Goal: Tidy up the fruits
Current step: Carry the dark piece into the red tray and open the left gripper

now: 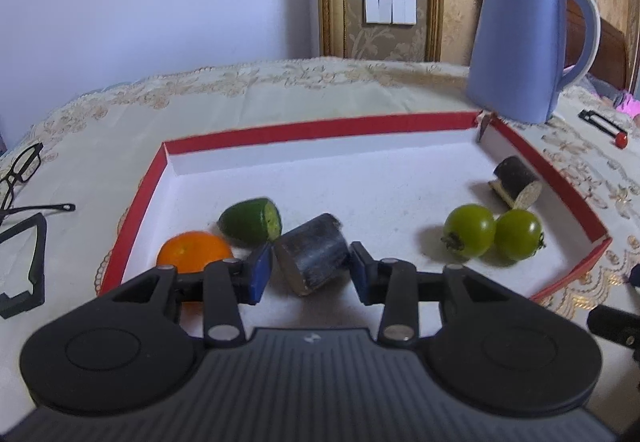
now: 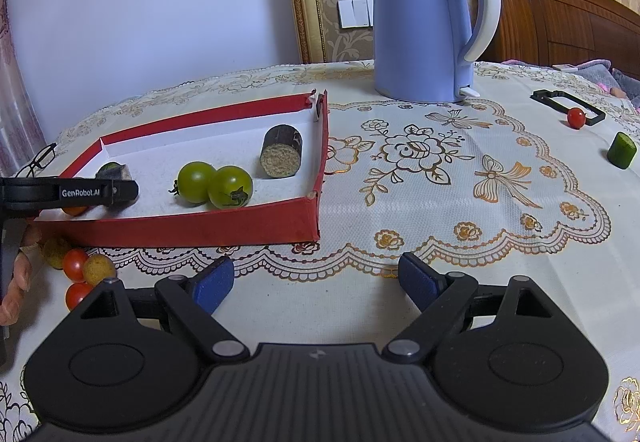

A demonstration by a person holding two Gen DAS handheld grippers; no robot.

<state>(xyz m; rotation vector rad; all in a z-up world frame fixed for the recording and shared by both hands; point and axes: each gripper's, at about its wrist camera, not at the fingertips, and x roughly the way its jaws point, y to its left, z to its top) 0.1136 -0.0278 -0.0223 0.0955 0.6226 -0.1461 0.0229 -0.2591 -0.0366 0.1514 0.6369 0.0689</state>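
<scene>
**Two claws, one dark chunk bracketed in the tray**

Two blue pads of the left claw (image 1: 311, 273) are spread either side of the dark cut chunk (image 1: 312, 254) lying in the red tray (image 1: 320, 130), apparently not yet pressing it. A centred, gentle squeeze across its round sides is advised, so the orange (image 1: 195, 251) and cucumber piece (image 1: 251, 220) beside it are not nudged. The right claw (image 2: 316, 284) is held apart, empty, over the counter (image 2: 440, 202).
</scene>
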